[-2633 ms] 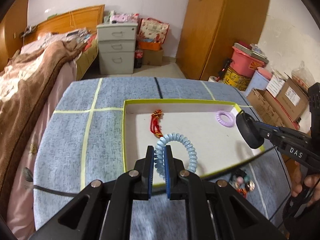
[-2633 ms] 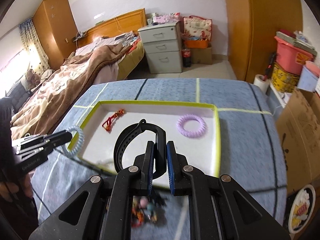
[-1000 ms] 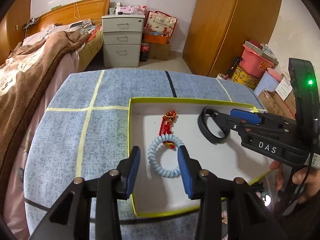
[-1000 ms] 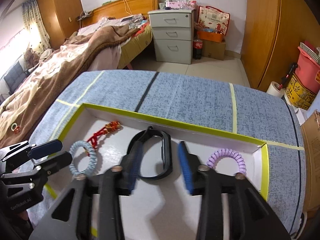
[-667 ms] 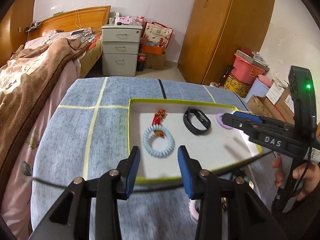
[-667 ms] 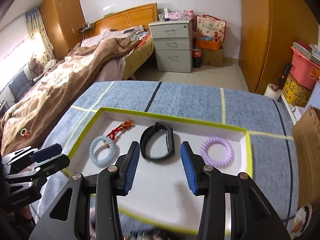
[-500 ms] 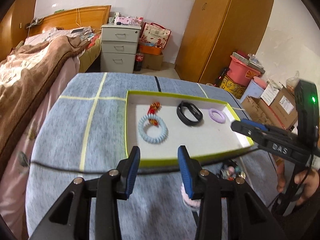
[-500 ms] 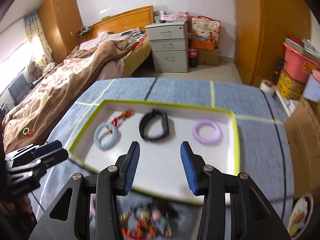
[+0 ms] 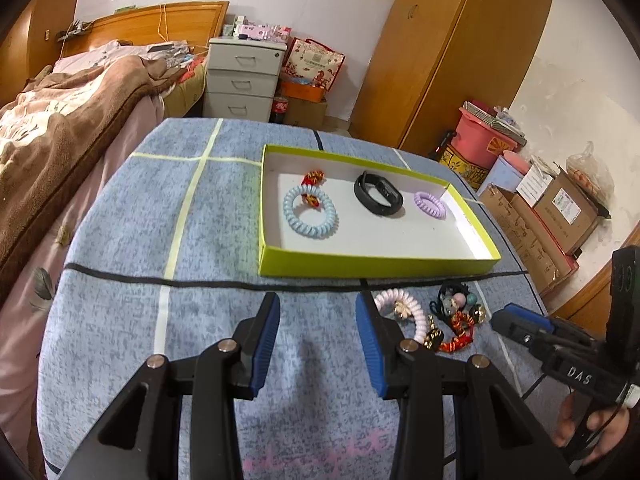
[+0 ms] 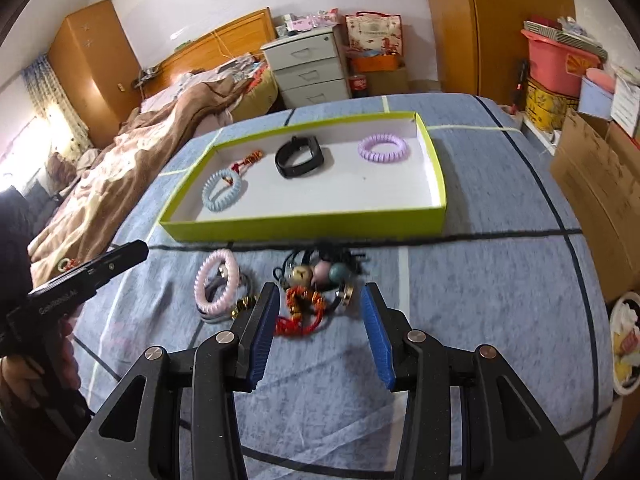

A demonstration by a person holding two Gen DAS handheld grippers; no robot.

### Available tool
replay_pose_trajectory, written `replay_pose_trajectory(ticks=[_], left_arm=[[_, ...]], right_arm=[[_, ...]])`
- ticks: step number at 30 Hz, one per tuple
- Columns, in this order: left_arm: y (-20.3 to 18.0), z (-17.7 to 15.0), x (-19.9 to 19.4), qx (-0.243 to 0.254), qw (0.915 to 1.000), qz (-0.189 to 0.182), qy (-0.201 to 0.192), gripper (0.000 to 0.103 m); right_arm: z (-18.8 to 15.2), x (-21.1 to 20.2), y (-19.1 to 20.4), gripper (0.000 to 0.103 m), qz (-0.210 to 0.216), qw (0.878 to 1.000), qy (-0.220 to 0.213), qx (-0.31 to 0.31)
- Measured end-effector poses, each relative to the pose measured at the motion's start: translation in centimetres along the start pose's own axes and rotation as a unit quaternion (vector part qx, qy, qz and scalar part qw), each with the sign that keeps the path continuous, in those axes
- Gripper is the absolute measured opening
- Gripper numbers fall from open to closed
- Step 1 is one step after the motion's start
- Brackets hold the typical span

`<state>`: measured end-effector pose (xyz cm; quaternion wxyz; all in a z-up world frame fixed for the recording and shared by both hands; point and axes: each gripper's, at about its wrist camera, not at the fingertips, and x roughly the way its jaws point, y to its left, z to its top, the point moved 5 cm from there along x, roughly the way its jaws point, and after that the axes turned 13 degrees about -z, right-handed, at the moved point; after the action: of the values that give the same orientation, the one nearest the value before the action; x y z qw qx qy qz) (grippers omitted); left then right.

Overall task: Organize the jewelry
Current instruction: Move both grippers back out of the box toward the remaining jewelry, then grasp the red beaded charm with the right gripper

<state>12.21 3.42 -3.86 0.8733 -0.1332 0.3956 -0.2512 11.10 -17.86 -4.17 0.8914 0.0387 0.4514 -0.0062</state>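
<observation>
On the blue-grey tabletop [image 9: 132, 216] sits a shallow lime-green tray [image 9: 372, 266] with a white floor. Inside it, from the bed side across, lie a light blue coil bracelet [image 9: 310, 211], a small red charm [image 9: 313, 178] partly overlapped by that coil, a black wristband [image 9: 378, 199], and a lilac coil bracelet [image 9: 429, 204] near the far corner. These three rings lie apart from one another.

Just in front of the tray's near wall, on the cloth, rests a loose heap: a pale pink coil bracelet [image 10: 217, 282], and beside it a tangle of beads and red cord [image 10: 316, 292].

Left claw [image 9: 316, 334] hangs over bare cloth with its blue pads spread wide, nothing between them. Right claw [image 10: 320, 326] is likewise wide apart and empty, poised just above the near edge of the bead tangle, which shows between its fingers.

A bed [image 10: 132, 164] with a brown blanket stands beyond the tabletop.
</observation>
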Motion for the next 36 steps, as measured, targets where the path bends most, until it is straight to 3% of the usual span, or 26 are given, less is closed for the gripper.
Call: replay_pose_trajectory(ticks=[2, 9, 12, 20, 24, 36], left_arm=[[-0.1, -0.3, 0.2, 0.004, 1.0, -0.003, 0.005, 0.041], [0.3, -0.6, 0.8, 0.001, 0.9999, -0.002, 0.016, 0.041], [0.3, -0.6, 1.3, 0.004, 0.9997, -0.003, 0.023, 0.041], [-0.5, -0.6, 2.2, 0.013, 0.9992, -0.007, 0.036, 0.041], [-0.6, -0.5, 2.6, 0.012, 0.999, -0.013, 0.042, 0.041], [-1.5, -0.4, 3.6, 0.023, 0.9977, -0.032, 0.056, 0.042]], right_arm=[[-0.5, 0.5, 0.5, 0.043, 0.006, 1.0, 0.008, 0.006], [-1.4, 2.4, 1.9, 0.043, -0.033, 0.999, 0.025, 0.006], [-1.6, 2.2, 1.9, 0.043, -0.068, 0.998, 0.005, -0.013], [-2.0, 1.7, 1.5, 0.043, -0.081, 0.996, 0.002, -0.043], [-2.3, 1.3, 1.4, 0.021, -0.07, 0.996, 0.005, -0.058], [-2.6, 0.4, -0.8, 0.015, -0.088, 0.992, 0.008, -0.093]])
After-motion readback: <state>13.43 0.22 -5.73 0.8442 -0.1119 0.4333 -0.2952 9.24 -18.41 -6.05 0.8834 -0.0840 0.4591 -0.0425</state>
